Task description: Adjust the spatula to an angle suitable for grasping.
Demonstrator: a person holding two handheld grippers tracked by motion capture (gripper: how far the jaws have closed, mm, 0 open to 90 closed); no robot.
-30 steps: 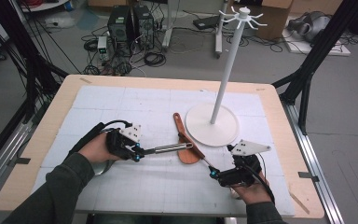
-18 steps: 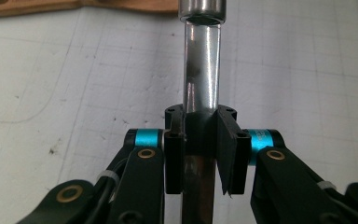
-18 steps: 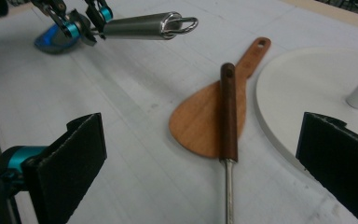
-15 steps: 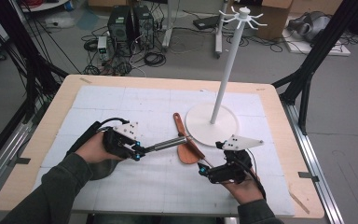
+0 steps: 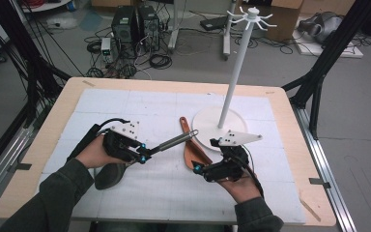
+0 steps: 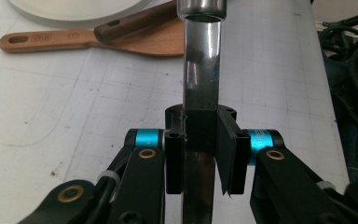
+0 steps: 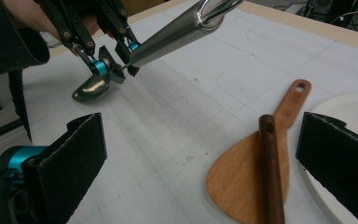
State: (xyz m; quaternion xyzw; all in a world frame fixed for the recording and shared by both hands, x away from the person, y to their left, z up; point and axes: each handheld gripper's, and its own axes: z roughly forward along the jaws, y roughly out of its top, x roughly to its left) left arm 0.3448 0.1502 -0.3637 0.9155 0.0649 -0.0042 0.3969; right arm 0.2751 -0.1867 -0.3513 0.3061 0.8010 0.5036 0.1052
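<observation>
I've got the left gripper [image 5: 145, 155] clenched on the steel handle [image 6: 200, 84] of a ladle: in the left gripper view the handle runs straight up between the jaws, pads flat against both its sides. In the high view the handle [image 5: 174, 141] slants up and right from the jaws, lifted off the surface [image 5: 149, 188], its tip near the spatula [image 5: 193, 154]. The ladle's bowl [image 7: 91, 87] sits on the other side of the jaws, low by the surface under my left hand [image 5: 94, 152]; can't tell if it touches. Right gripper [image 5: 199, 168] is released, jaws wide apart, holding nothing. In the right gripper view the spatula [image 7: 242, 186] lies between its two jaws, blade flat on the surface, with a dark wooden handle [image 7: 270, 172] lying across the blade. That handle sits closer to the jaw on the view's right; can't tell if either jaw touches anything. The spatula lies just beside the white round base [image 5: 227, 128] of the hook stand [image 5: 236, 63]. The two grippers are apart, ladle handle angled between them.
</observation>
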